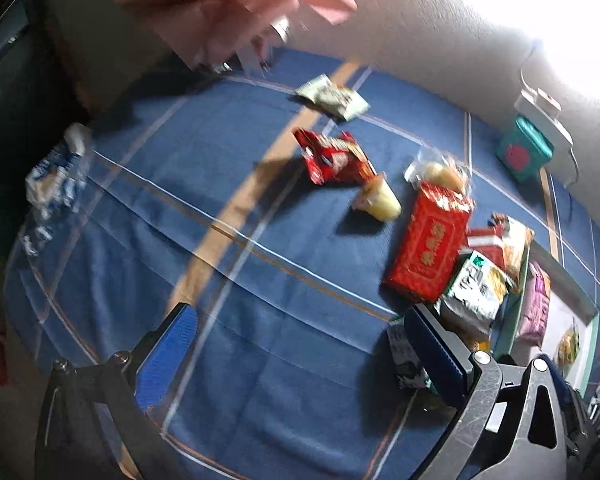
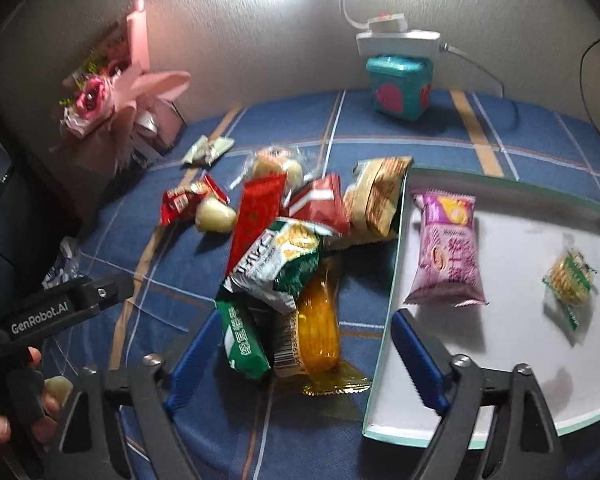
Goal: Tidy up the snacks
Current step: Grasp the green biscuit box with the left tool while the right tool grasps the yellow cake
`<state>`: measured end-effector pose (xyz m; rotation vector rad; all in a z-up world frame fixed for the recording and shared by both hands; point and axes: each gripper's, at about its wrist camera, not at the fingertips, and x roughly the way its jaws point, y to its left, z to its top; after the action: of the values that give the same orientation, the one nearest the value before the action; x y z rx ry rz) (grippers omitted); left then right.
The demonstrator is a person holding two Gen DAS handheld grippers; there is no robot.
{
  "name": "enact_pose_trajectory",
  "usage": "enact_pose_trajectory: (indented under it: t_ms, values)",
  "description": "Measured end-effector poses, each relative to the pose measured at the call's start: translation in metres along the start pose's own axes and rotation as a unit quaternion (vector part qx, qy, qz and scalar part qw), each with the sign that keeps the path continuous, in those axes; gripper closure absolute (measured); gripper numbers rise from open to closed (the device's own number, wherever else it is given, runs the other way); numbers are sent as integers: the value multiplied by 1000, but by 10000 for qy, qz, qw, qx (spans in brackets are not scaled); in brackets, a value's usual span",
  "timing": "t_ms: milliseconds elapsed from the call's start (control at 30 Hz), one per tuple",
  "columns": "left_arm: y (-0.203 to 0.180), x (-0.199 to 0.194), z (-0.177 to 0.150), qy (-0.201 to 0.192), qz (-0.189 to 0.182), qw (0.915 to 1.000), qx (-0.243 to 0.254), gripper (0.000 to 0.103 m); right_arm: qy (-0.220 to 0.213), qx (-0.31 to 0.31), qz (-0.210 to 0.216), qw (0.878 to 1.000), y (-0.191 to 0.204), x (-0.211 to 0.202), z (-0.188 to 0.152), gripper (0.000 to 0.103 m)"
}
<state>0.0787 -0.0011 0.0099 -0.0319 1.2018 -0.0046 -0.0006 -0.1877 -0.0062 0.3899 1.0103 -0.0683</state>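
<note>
A pile of snack packets lies on the blue checked cloth [image 2: 260, 440]. My right gripper [image 2: 304, 356] stands open over its near end, with a green packet [image 2: 244, 340] and an amber-wrapped snack [image 2: 320, 320] between the fingers, untouched by the pads. To the right, a shallow white box with a teal rim [image 2: 384, 320] holds a purple packet [image 2: 448, 248] and a small cracker packet [image 2: 570, 280]. My left gripper [image 1: 300, 352] hangs open above bare cloth, with its right finger [image 1: 436, 352] beside a green-and-white packet [image 1: 476, 292]. A red packet [image 1: 432, 244] lies further off.
A teal tin [image 2: 400, 84] under a white lamp base [image 2: 396, 40] stands at the back by the wall. A pink bouquet [image 2: 116, 108] sits at the back left. A red wrapper [image 1: 332, 156], a yellow jelly cup [image 1: 380, 200] and a pale packet [image 1: 332, 96] lie apart. A hand [image 2: 4, 412] holds the left gripper.
</note>
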Motion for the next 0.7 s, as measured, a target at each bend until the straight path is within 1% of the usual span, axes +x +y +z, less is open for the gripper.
enact_pose_trajectory:
  t_ms: [67, 133, 167, 233, 333, 367, 500, 567, 633, 700]
  values:
    - [-4, 8, -2, 166, -147, 9998, -14, 0, 119, -23, 29, 9999, 0, 7, -1, 25]
    - [-8, 17, -3, 360, -415, 9985, -79, 0, 209, -81, 15, 9997, 1, 14, -3, 27]
    - [-10, 22, -4, 481, -567, 9972, -104, 0, 262, -106, -6, 9996, 2, 18, -3, 30]
    - [-16, 27, -6, 611, -694, 9957, -77, 0, 339, -127, -10, 9993, 2, 23, -4, 34]
    - [-27, 34, -10, 722, -735, 9947, 67, 1, 456, -152, -40, 9988, 1, 31, -6, 38]
    - [-31, 37, -11, 754, -742, 9943, 112, 2, 490, -167, -67, 9986, 1, 34, -6, 38]
    - [-42, 49, -15, 939, -826, 9919, 205, 16, 590, -176, -76, 9981, 0, 40, -7, 39]
    - [-46, 55, -17, 1032, -907, 9903, 200, 18, 647, -195, -90, 9977, 1, 43, -8, 41]
    - [-49, 61, -19, 1127, -987, 9886, 172, 23, 701, -220, -105, 9972, 2, 47, -9, 42]
    - [-51, 65, -19, 1233, -1166, 9855, 83, 26, 728, -229, -108, 9970, 2, 50, -10, 47]
